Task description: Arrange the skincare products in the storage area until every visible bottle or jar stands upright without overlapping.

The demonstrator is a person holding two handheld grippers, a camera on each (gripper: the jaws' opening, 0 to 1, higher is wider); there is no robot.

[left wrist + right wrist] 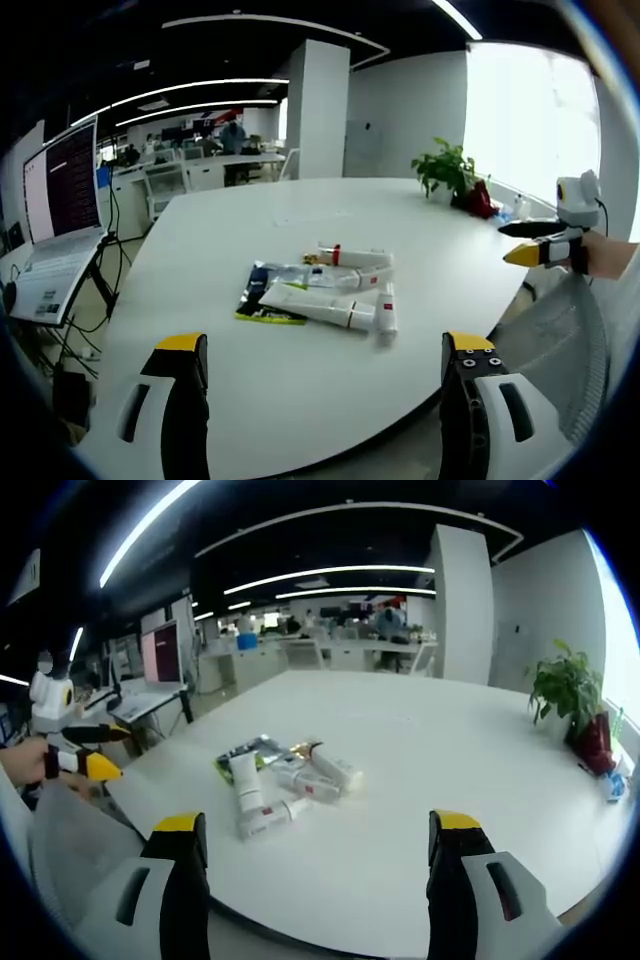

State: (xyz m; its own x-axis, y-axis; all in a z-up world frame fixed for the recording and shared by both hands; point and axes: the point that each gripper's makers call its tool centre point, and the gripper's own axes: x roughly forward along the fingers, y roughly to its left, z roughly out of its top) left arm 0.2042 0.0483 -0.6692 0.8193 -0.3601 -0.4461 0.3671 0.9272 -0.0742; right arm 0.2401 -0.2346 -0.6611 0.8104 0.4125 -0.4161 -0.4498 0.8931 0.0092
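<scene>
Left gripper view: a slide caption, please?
Open claw faces white tubes lying flat on a white table.

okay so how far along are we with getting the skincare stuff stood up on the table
Nothing looks done yet. The white tubes lie flat in an overlapping pile on the white table, partly on a dark sachet. Nothing is in hand: the left gripper and right gripper are open, short of the pile. Left: standing every item upright and apart.

Ahead of the left hand-held gripper (325, 370) the white surface (300, 400) lies bare up to the heap of tubes (345, 290); beyond it, a plant (447, 168) stands far off.
</scene>
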